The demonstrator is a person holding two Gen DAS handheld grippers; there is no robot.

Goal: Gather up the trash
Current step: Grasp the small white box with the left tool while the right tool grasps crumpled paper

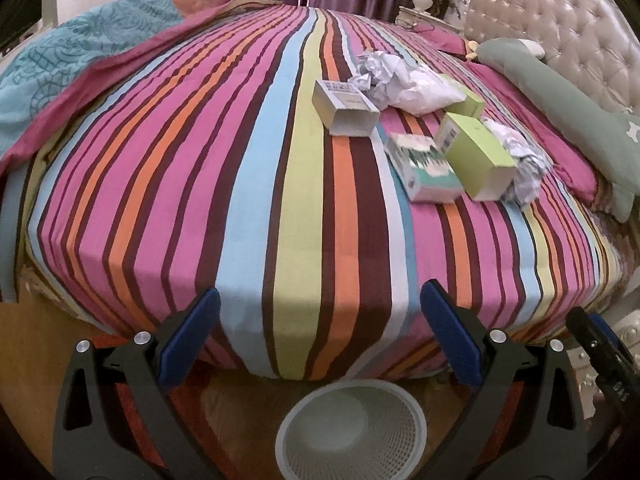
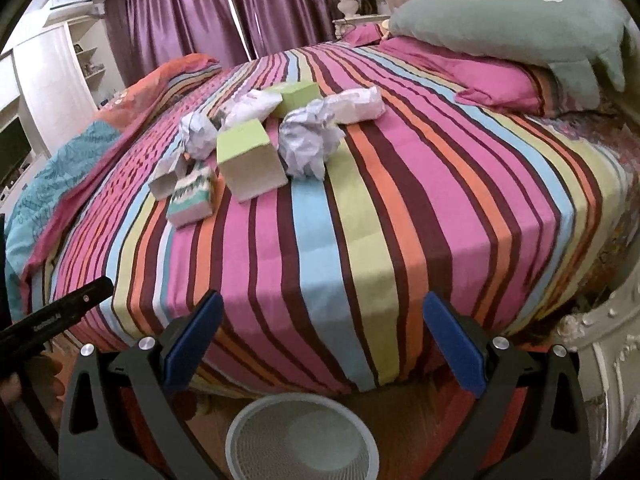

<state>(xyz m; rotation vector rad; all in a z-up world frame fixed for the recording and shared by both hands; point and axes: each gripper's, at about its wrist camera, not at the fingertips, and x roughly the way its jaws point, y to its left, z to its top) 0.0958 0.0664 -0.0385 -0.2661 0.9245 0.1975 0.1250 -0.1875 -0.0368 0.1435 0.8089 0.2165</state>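
Observation:
Trash lies on the striped bed (image 1: 200,160): a white open box (image 1: 346,108), a teal patterned box (image 1: 422,168), a green box (image 1: 476,156), another green box (image 1: 466,100) and crumpled paper (image 1: 384,76). In the right wrist view I see the green box (image 2: 250,160), the teal box (image 2: 190,196) and a paper ball (image 2: 308,144). A white mesh bin (image 1: 352,432) stands on the floor below both grippers, also in the right wrist view (image 2: 302,440). My left gripper (image 1: 320,332) and right gripper (image 2: 322,336) are open and empty, at the bed's near edge.
A green plush pillow (image 2: 508,28) and pink pillow (image 2: 492,76) lie by the tufted headboard (image 1: 560,24). A folded teal and orange quilt (image 1: 80,60) lies at the left. Purple curtains (image 2: 192,12) hang behind. A carved white bed frame (image 2: 608,360) is at the right.

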